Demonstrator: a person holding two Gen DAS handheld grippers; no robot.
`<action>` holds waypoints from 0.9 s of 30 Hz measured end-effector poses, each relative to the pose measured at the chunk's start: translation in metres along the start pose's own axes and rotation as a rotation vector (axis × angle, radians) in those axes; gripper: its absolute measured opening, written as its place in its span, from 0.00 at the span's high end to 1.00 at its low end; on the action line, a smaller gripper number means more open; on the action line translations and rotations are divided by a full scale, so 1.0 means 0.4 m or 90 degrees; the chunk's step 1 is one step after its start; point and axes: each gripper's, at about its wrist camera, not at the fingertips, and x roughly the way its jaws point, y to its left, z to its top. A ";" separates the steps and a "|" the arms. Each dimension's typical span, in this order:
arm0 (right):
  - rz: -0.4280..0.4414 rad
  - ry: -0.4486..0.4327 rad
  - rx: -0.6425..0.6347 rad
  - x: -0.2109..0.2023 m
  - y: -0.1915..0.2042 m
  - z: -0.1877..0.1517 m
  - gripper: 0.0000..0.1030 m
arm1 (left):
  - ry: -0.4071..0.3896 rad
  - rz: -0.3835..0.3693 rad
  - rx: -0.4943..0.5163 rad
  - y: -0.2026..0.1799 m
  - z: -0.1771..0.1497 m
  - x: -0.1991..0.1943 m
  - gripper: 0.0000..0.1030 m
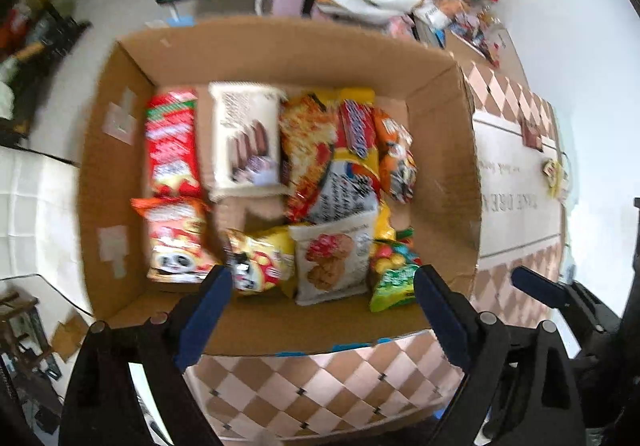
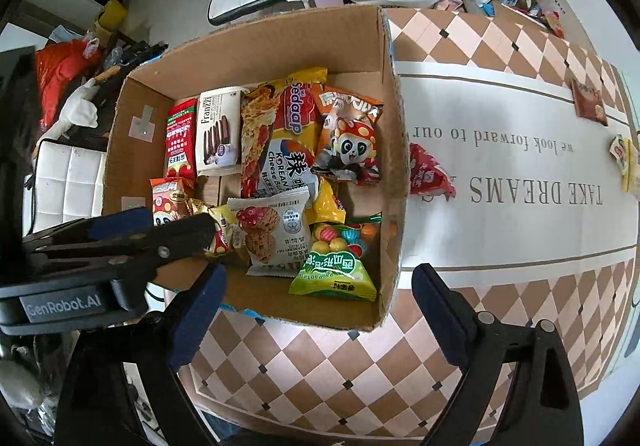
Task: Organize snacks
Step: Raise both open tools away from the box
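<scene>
Both sets of jaws spread wide, nothing between them: left gripper (image 1: 322, 312) over the near wall of the cardboard box (image 2: 390, 182), right gripper (image 2: 320, 312) over the box's near right corner and the table (image 2: 320, 378).

Box sits on the table's left end, packets filling its floor. Nearest: green candy bag (image 2: 334, 280), lying flat with its long axis across the box. Behind it the oat cookie packet (image 2: 272, 234), long axis running near to far.

One red packet (image 2: 430, 172) lies outside, touching the right wall, tapered end pointing right.

Risks: left gripper crosses the right gripper's view closely, so a clash seems likely; jaws catching the box wall could shove it.
</scene>
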 end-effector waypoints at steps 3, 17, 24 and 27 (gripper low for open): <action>-0.016 -0.027 -0.005 -0.038 0.003 -0.021 0.07 | -0.054 0.032 0.002 0.003 -0.030 -0.052 0.10; -0.068 -0.153 -0.044 -0.237 0.042 -0.202 0.07 | -0.215 0.088 -0.013 0.010 -0.255 -0.252 0.10; -0.063 -0.200 -0.052 -0.325 0.067 -0.275 0.07 | -0.266 0.119 -0.021 0.014 -0.330 -0.333 0.10; -0.048 -0.207 -0.051 -0.352 0.075 -0.301 0.07 | -0.275 0.126 -0.021 0.016 -0.352 -0.355 0.10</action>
